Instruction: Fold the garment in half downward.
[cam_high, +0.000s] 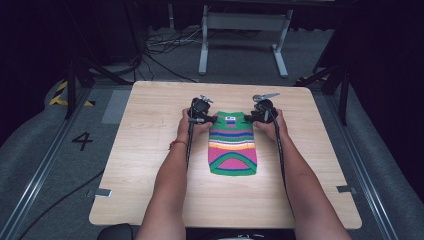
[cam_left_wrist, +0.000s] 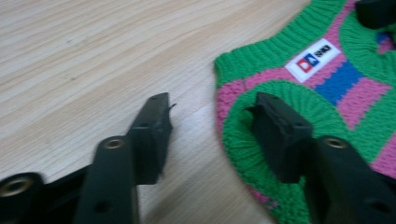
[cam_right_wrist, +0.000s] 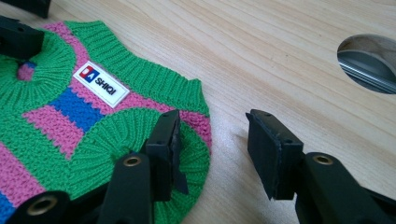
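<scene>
Garment: small knitted striped vest (cam_high: 233, 145), green/pink/blue w/ yellow-white bands, lies flat near centre of table (cam_high: 150, 165), neck end pointing away from person, hem toward person.
Label: white tag (cam_high: 230, 118) w/ red-blue logo at the neckline; in right gripper view it (cam_right_wrist: 101, 83) reads "SHIQI".
L gripper: left gripper (cam_high: 208, 120) sits at vest's left shoulder, low over the tabletop. In left gripper view (cam_left_wrist: 212, 122) jaws are apart; one jaw over bare wood, other over the green ribbed armhole edge. Shoulder edge lies in the gap, pads not pressing it.
R gripper: right gripper (cam_high: 251, 118) sits at vest's right shoulder, mirror of the left. In right gripper view (cam_right_wrist: 217, 140) jaws are apart; one jaw above the green armhole rib, other over bare wood beside the vest. Nothing clamped.
Hands: left hand (cam_high: 187, 127) and right hand (cam_high: 272, 125) hold the grippers, forearms come in from bottom edge, one each side of vest.
Table detail: round cut-out (cam_right_wrist: 369, 63) in the wood, seen in right gripper view, well apart from vest.
Floor: grey carpet w/ cables (cam_high: 165, 47) behind table; number 4 (cam_high: 81, 141) marked at left.
</scene>
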